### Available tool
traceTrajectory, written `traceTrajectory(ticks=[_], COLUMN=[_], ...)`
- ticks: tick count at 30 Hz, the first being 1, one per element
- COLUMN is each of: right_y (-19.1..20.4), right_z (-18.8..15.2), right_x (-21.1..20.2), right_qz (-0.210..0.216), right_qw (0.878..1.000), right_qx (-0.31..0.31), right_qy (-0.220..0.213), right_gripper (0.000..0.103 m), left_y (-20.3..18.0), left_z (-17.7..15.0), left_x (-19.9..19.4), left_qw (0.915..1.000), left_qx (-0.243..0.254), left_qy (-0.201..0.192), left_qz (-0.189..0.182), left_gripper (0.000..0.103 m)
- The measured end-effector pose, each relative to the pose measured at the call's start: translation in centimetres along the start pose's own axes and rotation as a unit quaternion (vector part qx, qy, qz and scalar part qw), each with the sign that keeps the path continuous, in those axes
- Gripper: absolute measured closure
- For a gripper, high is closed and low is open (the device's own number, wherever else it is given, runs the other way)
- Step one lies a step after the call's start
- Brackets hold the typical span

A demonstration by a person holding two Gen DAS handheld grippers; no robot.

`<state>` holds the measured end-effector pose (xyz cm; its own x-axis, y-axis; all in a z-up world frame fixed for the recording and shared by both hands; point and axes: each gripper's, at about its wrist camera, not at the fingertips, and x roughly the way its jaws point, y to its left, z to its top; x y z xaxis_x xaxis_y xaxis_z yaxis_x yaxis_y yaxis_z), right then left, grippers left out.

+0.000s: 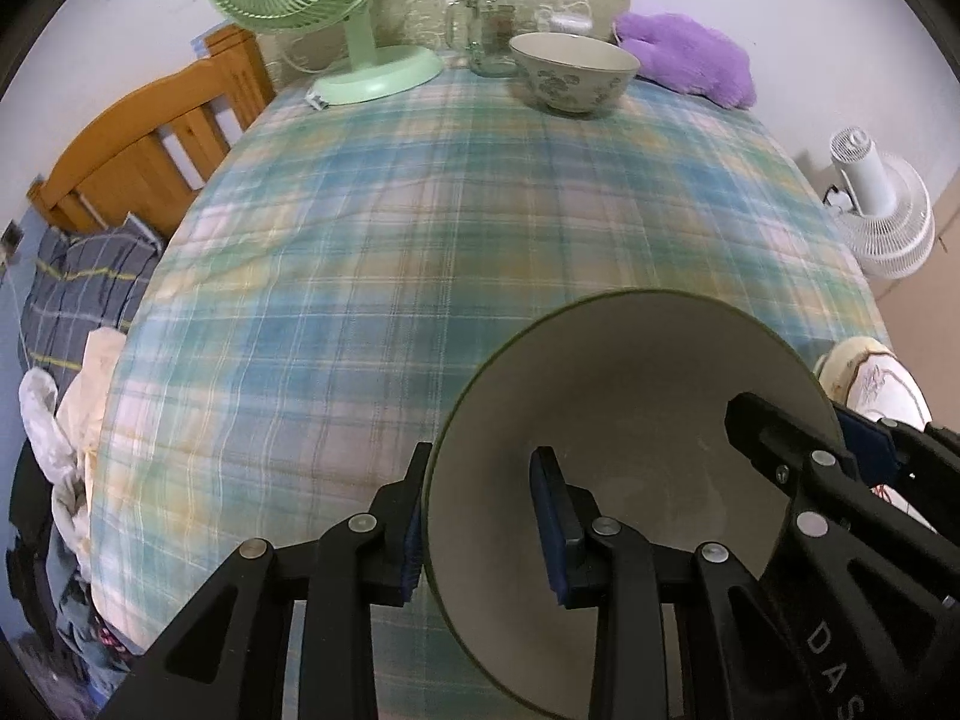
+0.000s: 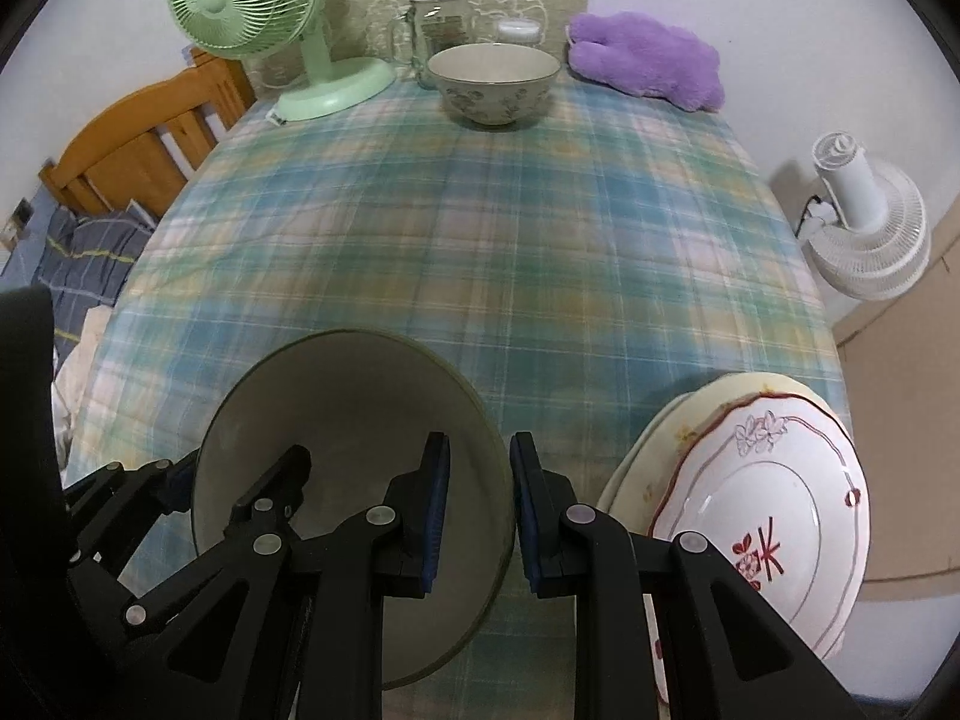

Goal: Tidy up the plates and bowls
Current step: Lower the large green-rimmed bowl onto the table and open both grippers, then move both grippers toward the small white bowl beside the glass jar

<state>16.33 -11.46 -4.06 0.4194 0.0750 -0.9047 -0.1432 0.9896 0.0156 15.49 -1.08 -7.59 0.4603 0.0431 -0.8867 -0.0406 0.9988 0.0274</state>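
A large grey-green bowl (image 1: pixel 630 408) (image 2: pixel 360 396) with a dark rim sits at the near edge of the plaid table. My left gripper (image 1: pixel 483 462) straddles its left rim, one pad outside and the other well inside, clear of the wall: open. Over the bowl's right rim my right gripper (image 2: pixel 480 444) is shut, one pad on either side of the wall. A floral bowl (image 1: pixel 573 75) (image 2: pixel 492 84) stands at the far end. To the right, a white plate with red marks (image 2: pixel 774 498) lies on a cream plate (image 2: pixel 666 420).
At the far end stand a green fan (image 2: pixel 258 18), a glass jar (image 2: pixel 441 24) and a purple plush (image 2: pixel 648 60). A white fan (image 2: pixel 864 228) stands off the table's right side. A wooden bed frame (image 1: pixel 138 144) and bedding lie to the left.
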Motion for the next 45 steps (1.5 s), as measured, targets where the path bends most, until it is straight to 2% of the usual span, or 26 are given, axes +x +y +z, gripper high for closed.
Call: traceTrajectory(ticks=[3, 6, 7, 9, 10, 16, 24, 28, 33, 37, 45], right_y=[-0.3, -0.6, -0.7, -0.8, -0.8, -0.4, 0.2, 0.0, -1.3, -2.8, -5.9], right_z=[-0.1, 0.0, 0.0, 0.0, 0.0, 1.1, 3.9, 6.0, 8.8, 11.7, 17.5], right_x=[-0.1, -0.7, -1.0, -1.8, -2.3, -5.0, -8.7, -9.9, -10.1, -9.3, -6.3], right_qz=[0.015, 0.034, 0.039, 0.041, 0.04, 0.04, 0.005, -0.01, -0.018, -0.007, 0.009], right_qw=[1.0, 0.999, 0.999, 0.999, 0.999, 0.997, 0.993, 0.991, 0.989, 0.988, 0.989], right_qx=[-0.003, -0.004, -0.002, 0.004, 0.008, 0.039, 0.052, 0.049, 0.048, 0.04, 0.015], right_qy=[-0.001, -0.003, -0.007, -0.024, -0.035, -0.059, -0.107, -0.123, -0.136, -0.146, -0.149], right_gripper=[0.079, 0.076, 0.072, 0.043, 0.038, 0.036, 0.036, 0.036, 0.036, 0.036, 0.036], left_y=[0.0, 0.2, 0.2, 0.3, 0.4, 1.2, 1.6, 1.3, -0.1, -1.2, -3.8], left_z=[-0.1, -0.3, -0.3, -0.3, -0.3, 1.3, 4.9, 6.8, 10.1, 12.7, 18.2], left_x=[-0.3, -1.4, -1.7, -2.5, -2.9, -5.8, -9.3, -9.8, -10.0, -9.4, -6.4], left_qw=[0.9999, 0.9997, 0.9996, 0.9995, 0.9995, 0.9983, 0.9944, 0.9925, 0.9901, 0.989, 0.987], left_qx=[-0.009, -0.024, -0.025, -0.023, -0.022, -0.014, 0.007, 0.012, 0.012, 0.004, -0.012], left_qy=[0.0, -0.005, -0.008, -0.015, -0.017, -0.05, -0.1, -0.117, -0.139, -0.147, -0.158], left_qz=[-0.007, -0.008, -0.008, -0.014, -0.016, -0.026, -0.031, -0.035, -0.02, -0.007, 0.026], left_gripper=[0.059, 0.03, 0.028, 0.023, 0.02, 0.015, 0.015, 0.014, 0.015, 0.015, 0.016])
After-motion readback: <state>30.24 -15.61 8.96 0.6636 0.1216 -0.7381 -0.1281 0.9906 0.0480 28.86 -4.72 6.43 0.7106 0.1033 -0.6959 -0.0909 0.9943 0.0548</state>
